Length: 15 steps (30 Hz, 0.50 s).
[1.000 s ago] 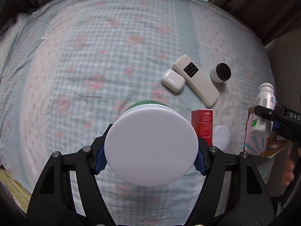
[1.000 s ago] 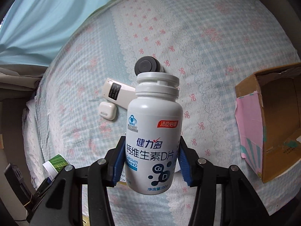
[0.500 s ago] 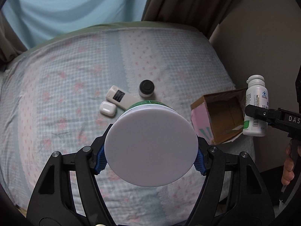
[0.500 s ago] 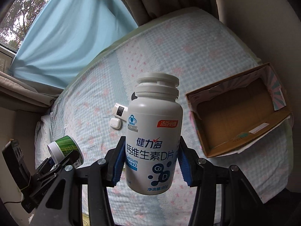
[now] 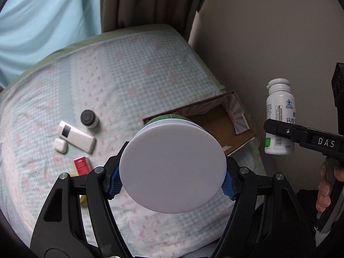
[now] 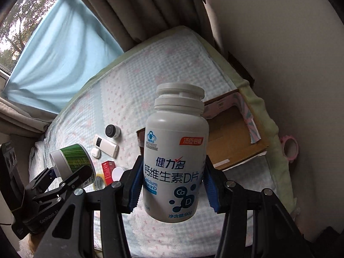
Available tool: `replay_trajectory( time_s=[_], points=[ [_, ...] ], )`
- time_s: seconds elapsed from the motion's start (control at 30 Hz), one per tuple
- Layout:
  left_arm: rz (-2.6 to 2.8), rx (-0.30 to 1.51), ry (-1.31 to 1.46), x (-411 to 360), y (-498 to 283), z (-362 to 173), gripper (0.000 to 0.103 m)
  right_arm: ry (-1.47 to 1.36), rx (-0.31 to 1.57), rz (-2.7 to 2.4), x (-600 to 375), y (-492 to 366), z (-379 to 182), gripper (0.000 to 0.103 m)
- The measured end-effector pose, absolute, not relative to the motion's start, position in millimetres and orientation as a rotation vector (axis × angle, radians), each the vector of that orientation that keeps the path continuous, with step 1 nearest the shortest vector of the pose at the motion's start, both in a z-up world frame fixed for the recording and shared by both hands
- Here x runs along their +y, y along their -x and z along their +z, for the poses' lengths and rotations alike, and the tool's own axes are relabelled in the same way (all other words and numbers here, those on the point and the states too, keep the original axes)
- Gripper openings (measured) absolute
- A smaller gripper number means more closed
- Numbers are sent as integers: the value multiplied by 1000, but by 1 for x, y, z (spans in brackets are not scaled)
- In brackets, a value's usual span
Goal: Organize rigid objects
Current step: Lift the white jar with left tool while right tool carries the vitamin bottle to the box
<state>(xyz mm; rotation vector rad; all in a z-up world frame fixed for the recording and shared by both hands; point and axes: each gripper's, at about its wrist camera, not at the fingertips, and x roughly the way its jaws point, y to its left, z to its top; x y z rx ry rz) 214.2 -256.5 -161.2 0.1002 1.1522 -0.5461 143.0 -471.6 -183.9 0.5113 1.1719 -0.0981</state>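
Both tongs clamp rigid, smooth, probably light plastic: left gripper the green jar, right gripper the calcium bottle, mid-body

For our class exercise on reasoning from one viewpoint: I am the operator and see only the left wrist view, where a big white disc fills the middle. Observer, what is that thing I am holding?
Observer: The right wrist view shows it from the side: a green-labelled jar with a white end, clamped in the left gripper.
Operator: What is printed on the front of the white bottle?
Observer: The white bottle, clamped in the right gripper, reads Calcium Vitamin D, with an orange badge.
Operator: Anything beyond the cardboard box?
Observer: Yes, a pink ring sits past the cardboard box, by the wall.
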Motion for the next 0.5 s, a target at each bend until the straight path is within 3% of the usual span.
replay_trajectory(
  time_s=[0.23, 0.5],
  points=[
    [-575, 1195, -169, -333, -219, -182, 69, -552, 1234, -120, -529, -153, -216, 47],
    [-552, 1311, -249, -377, -249, -254, 69, -658, 1351, -118, -560, -187, -291, 47]
  ],
)
